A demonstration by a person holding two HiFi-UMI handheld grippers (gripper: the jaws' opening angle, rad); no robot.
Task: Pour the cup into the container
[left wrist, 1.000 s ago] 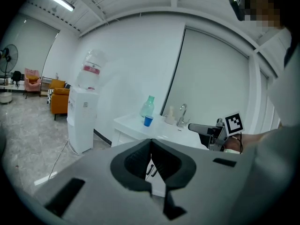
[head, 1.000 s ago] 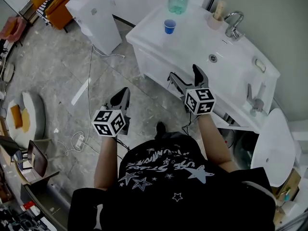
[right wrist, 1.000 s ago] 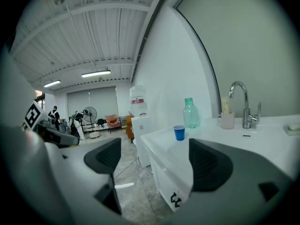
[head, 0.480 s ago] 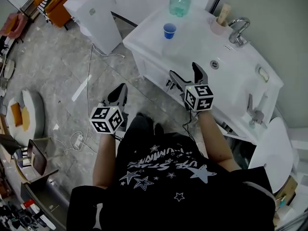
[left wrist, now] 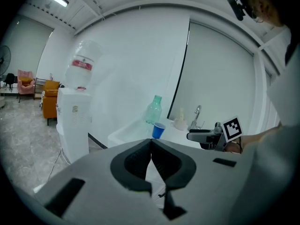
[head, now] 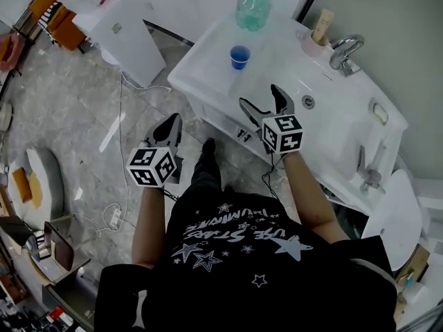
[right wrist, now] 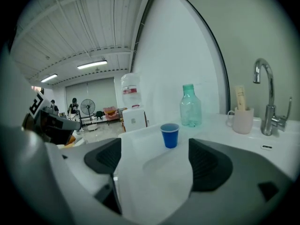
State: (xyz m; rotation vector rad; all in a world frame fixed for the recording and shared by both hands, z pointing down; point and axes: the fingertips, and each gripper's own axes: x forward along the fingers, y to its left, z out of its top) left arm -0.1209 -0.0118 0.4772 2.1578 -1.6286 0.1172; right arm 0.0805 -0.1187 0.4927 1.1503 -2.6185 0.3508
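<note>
Cup (head: 239, 57), blue, stood upright on the white counter (head: 280, 64), near its left end, open top up. Contents: couldn't tell. Nothing touched it.

Bottle (head: 252, 4), clear green, stood at 12 o'clock from the cup, near it but apart, at the counter's back edge. Mug (head: 313, 41) with something stick-like in it sat at 2 o'clock from the cup, faucet (head: 344, 50) just beside the mug at 3 o'clock. Drain (head: 308, 102) was at 4 o'clock from the cup.

Right gripper (head: 259, 97) hovered over the counter's front edge, cup at its 11 o'clock, clearly apart. Jaws spread wide, holding nothing. In the right gripper view the cup (right wrist: 169, 135) lined up in the gap of the gripper (right wrist: 154, 161) but sat well ahead of the tips, with the bottle (right wrist: 190, 106) behind it and the mug (right wrist: 243, 118) and faucet (right wrist: 265, 97) off at 3 o'clock.

Left gripper (head: 173, 120) hung over the floor (head: 83, 116) in front of the counter, at 7 o'clock from the cup, well apart. Left gripper view showed the gripper (left wrist: 151, 142) with jaws pressed together, nothing between them, and the cup (left wrist: 158, 130) and bottle (left wrist: 153, 110) far ahead.

Water dispenser (head: 128, 30) stood on the floor at 9 o'clock from the cup.
</note>
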